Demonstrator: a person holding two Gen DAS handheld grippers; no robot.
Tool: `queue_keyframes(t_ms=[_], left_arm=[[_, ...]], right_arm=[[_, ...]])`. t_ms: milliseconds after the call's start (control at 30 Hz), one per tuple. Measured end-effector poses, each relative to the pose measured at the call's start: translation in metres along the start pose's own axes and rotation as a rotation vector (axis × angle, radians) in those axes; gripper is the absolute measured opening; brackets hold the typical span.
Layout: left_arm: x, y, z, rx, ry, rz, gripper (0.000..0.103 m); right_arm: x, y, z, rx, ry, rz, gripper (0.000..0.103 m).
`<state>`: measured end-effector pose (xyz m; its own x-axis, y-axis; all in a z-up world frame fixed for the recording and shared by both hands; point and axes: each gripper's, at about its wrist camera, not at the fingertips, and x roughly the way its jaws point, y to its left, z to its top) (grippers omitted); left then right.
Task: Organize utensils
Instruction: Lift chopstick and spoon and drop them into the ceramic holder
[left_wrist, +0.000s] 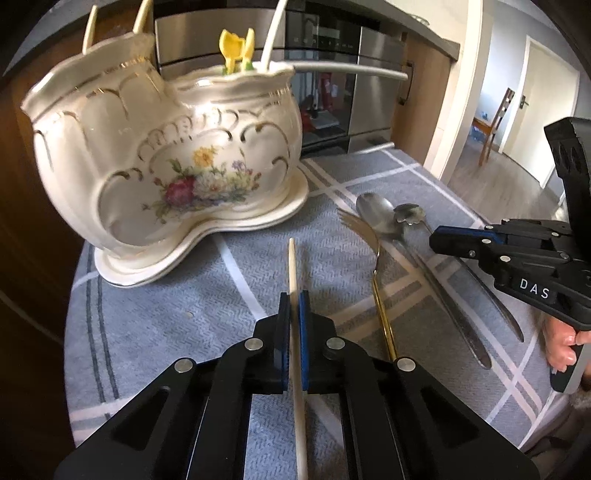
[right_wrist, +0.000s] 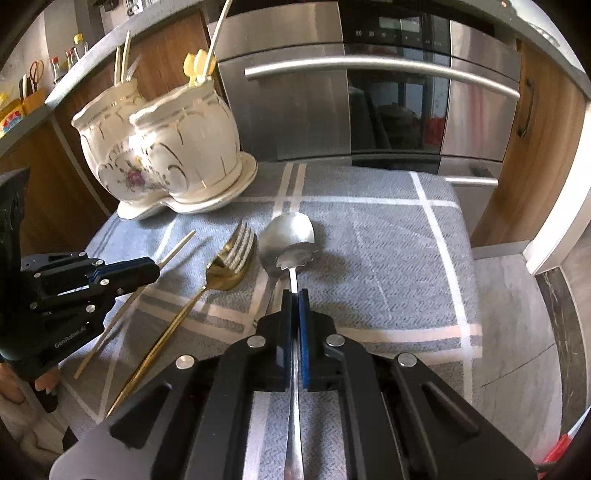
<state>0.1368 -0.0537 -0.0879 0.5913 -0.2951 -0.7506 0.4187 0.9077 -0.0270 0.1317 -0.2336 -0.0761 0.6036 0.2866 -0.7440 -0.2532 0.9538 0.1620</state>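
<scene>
Left tool (left_wrist: 294, 306): pads together on a pale chopstick (left_wrist: 291, 266), clamped along its shaft. Chopstick long axis runs straight away from the tool, tip pointing toward the ceramic holder (left_wrist: 166, 162), tip short of the holder's tray.

Right tool (right_wrist: 294, 304): pads clamped on the handle of the small scalloped spoon (right_wrist: 297, 256). Spoon axis in line with the tool, bowl end pointing away toward the oven (right_wrist: 369, 92). Its bowl overlaps the near edge of the large spoon's bowl (right_wrist: 288, 230).

Gold fork (right_wrist: 225, 258) lies on the cloth-covered surface (right_wrist: 388, 258) nearer the holder than the spoons, between chopstick and large spoon; tines point away, toward the holder side, handle runs back toward the near edge.

Holder sits at the far left corner of the surface, two joined pots on one tray. Yellow utensils (left_wrist: 234, 50) and pale sticks stand upright in it. Oven is behind the holder, past the surface's far edge.
</scene>
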Motion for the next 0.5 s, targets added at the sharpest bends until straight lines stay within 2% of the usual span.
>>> queue_keyframes(t_ms=[100,267,500], left_arm=[[-0.012,0.004,0.001,-0.018,-0.033,-0.017,0.005],[-0.040,0.009,0.001,-0.021,-0.130,-0.029,0.005],[-0.076,0.022,-0.003,-0.063,-0.218,-0.059,0.005]], right_arm=[[-0.012,-0.002,0.001,0.007,-0.048,0.030,0.003],[-0.045,0.003,0.001,-0.026,-0.186,0.067,0.003],[-0.075,0.012,0.002,-0.037,-0.332,0.126,0.003]])
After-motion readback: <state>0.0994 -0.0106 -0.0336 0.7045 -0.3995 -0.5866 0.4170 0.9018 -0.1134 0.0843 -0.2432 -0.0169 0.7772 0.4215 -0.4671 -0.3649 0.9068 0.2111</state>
